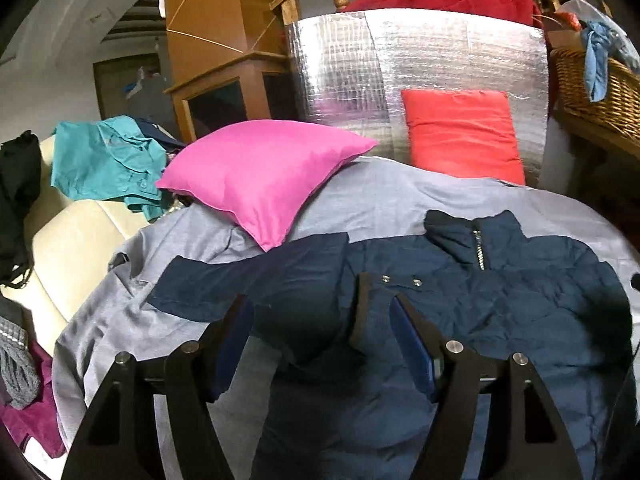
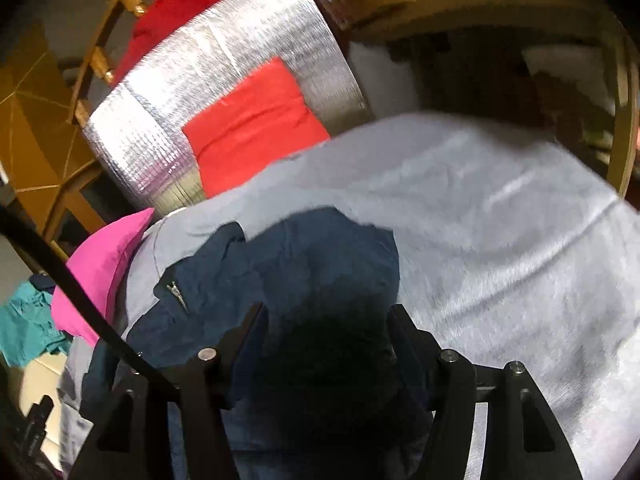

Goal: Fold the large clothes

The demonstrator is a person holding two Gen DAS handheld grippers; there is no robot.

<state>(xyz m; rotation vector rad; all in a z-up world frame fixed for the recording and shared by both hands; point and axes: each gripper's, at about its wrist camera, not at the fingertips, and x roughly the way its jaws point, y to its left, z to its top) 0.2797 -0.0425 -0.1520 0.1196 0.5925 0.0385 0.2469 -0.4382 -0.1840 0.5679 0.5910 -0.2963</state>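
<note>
Broadly, a grey sheet (image 1: 384, 196) covers the bed, and the navy jacket (image 1: 500, 300) lies spread across its near edge, collar and zip toward the far side. Nearer the far left corner a pink cushion (image 1: 260, 172) overlaps the sheet. Both the left gripper (image 1: 316, 308) and the right gripper (image 2: 326, 320) stand with jaws apart, pressing nothing, over the jacket.

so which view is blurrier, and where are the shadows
Right wrist view is motion-smeared, worst on the grey sheet; a dark shadow sits on the navy jacket between the tongs. Left wrist view is sharp, bowed by the fisheye, with a shadow on the jacket by its tongs.
</note>
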